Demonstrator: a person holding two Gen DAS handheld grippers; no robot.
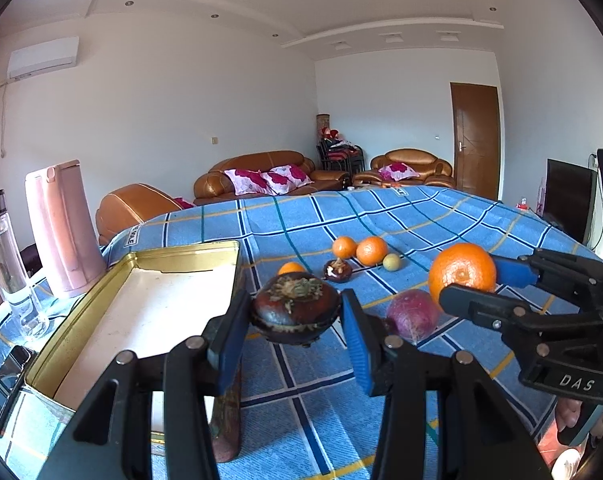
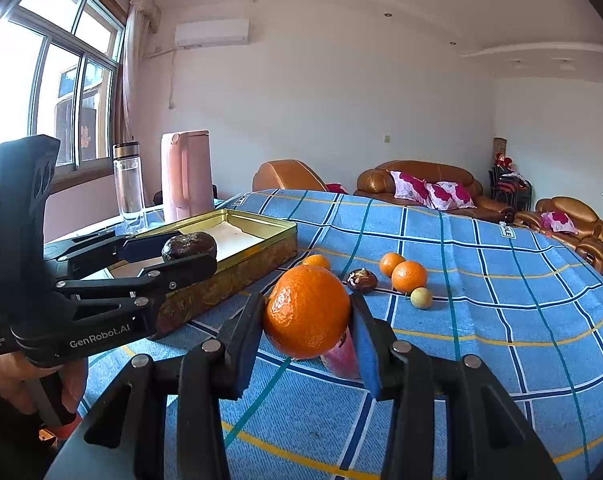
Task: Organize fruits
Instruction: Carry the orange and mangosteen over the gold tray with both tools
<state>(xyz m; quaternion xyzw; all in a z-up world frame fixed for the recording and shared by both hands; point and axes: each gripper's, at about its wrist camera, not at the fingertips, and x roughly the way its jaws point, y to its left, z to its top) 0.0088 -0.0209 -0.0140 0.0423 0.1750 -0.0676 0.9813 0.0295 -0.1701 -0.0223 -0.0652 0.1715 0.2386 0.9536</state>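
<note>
My left gripper is shut on a dark brown round fruit, held in the air just right of an open gold tin. The right wrist view shows that fruit over the tin's near corner. My right gripper is shut on a large orange, lifted above the blue checked cloth. On the cloth lie a reddish-purple fruit, three small oranges, a second dark fruit and a small yellow-green fruit. The tin holds only a white liner.
A pink kettle and a glass bottle stand left of the tin near the table's edge. A dark flat object lies by the tin's near left corner. Sofas and a door are beyond the table.
</note>
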